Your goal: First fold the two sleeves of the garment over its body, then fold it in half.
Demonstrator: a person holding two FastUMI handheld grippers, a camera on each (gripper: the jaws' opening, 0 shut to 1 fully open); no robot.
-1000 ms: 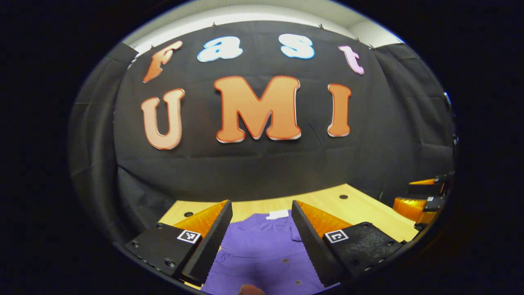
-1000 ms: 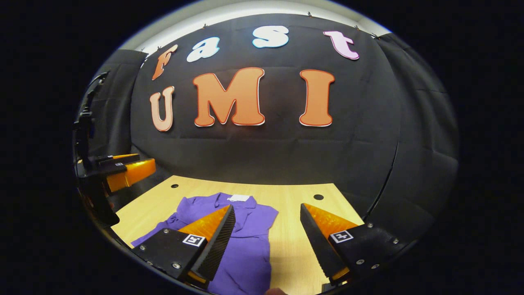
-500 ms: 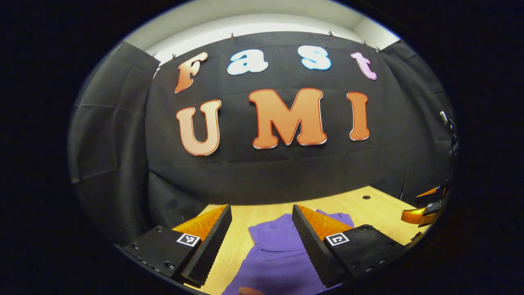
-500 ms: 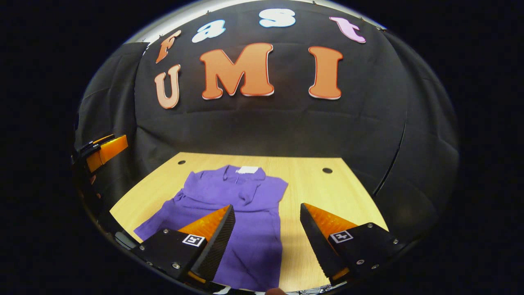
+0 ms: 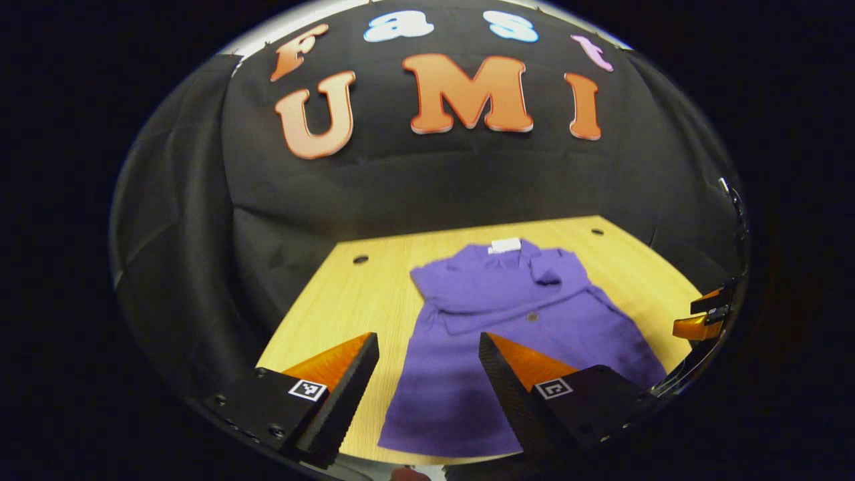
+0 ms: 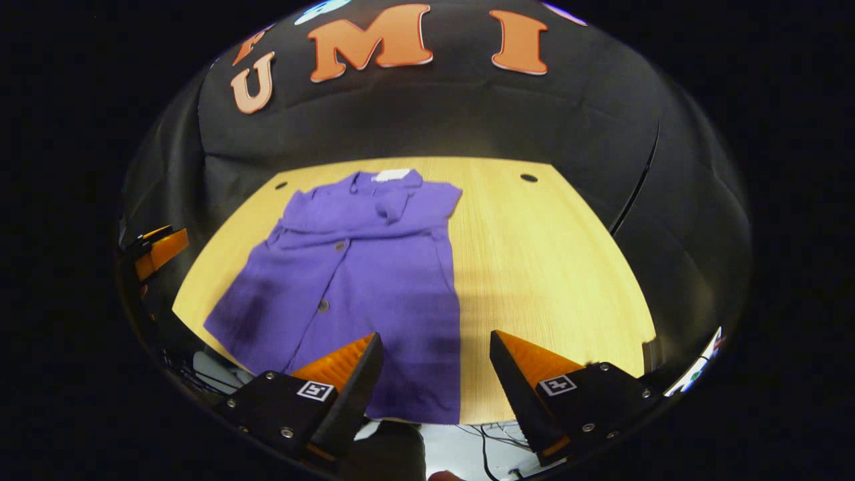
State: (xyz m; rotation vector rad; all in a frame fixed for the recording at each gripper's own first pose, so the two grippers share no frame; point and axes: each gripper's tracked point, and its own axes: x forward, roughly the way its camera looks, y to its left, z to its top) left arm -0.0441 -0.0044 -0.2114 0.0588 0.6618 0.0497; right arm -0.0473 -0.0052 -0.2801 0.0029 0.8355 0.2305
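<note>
One purple garment (image 6: 361, 267), one wooden table (image 6: 534, 267), two grippers (image 5: 427, 374) (image 6: 434, 374).

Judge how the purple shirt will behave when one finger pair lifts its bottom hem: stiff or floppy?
Probably floppy: the purple shirt lies flat with soft creases near its collar, so it should drape from the pinch. Likely light, thin cloth. It may slide on the smooth wooden table when pushed.

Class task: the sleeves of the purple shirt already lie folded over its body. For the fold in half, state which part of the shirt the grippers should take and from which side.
Probably the two hem corners of the purple shirt, from the table's near edge. The hem lies flat along that edge, nearest both open grippers, left and right; the collar points away.
</note>
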